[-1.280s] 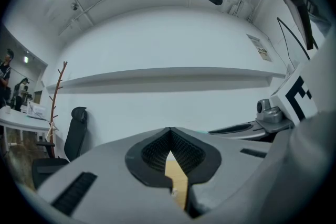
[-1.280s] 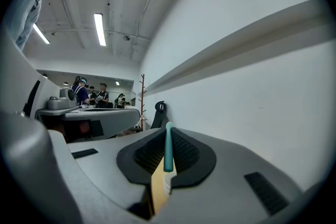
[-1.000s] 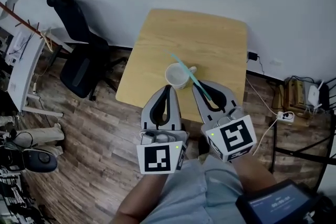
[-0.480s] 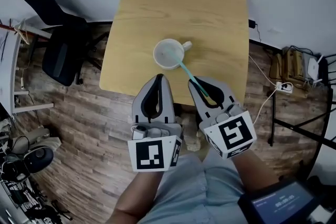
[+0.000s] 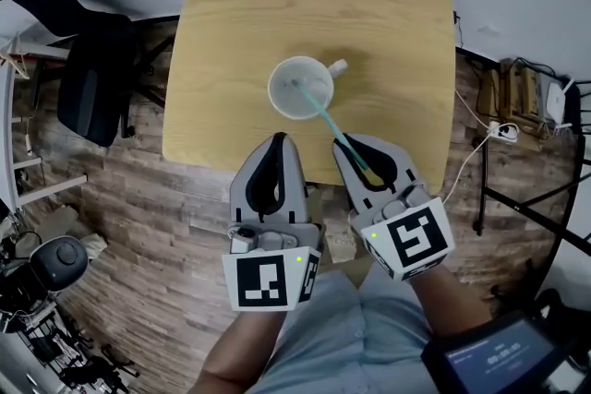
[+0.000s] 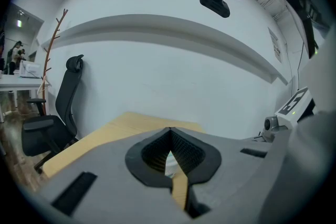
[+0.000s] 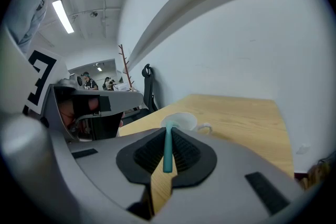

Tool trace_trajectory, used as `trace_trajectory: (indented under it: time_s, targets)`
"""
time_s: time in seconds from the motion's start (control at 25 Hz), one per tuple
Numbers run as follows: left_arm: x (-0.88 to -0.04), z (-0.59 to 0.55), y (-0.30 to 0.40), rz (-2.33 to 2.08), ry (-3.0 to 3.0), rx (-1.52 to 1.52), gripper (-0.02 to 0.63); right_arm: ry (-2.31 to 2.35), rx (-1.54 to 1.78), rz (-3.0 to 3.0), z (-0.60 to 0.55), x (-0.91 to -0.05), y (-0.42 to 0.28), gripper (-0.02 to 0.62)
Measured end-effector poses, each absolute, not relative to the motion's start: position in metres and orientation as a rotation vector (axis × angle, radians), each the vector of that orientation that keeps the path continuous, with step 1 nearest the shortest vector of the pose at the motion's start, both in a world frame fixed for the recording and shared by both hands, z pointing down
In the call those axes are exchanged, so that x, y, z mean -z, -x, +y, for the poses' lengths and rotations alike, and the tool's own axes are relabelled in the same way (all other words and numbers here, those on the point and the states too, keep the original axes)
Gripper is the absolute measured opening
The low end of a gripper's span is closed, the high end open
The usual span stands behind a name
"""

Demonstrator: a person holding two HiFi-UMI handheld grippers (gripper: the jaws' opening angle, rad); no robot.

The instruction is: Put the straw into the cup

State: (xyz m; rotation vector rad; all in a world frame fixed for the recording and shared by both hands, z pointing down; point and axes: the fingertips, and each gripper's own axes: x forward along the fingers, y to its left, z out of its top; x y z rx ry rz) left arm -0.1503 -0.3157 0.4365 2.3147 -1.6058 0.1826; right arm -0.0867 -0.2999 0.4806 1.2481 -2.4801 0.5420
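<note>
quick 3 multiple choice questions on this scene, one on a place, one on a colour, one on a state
1. Where is the far end of the straw?
A. at the mouth of the cup
B. on the floor
C. on the chair seat

2. What colour is the straw?
A. red
B. teal
C. black

3. What state is the left gripper in?
A. shut on the cup's handle
B. jaws wide apart
C. shut with nothing in it

Answers:
1 A: in the head view the straw runs from the right gripper to inside the cup's rim, above the table.
2 B: it shows blue-green in both the head view and the right gripper view.
3 C: the left gripper view shows its jaw tips meeting with nothing between them.
</note>
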Motion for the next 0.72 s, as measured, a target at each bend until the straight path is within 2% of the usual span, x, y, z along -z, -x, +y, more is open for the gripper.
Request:
trace_trajectory:
  time_s: [0.36,0.72]
  targets:
    - [-0.444,-0.327,0.154,-1.591,-2.315,-0.201,-0.003,-1.262,-0.553,-2.455,-0.31,-0.491,0.087,0.032]
    - [-0.412,-0.311,0.14,-1.61,-2.372,-0.173,-0.003,-1.299,-0.51,-2.475,-0.3,-0.466,0.074,0.051]
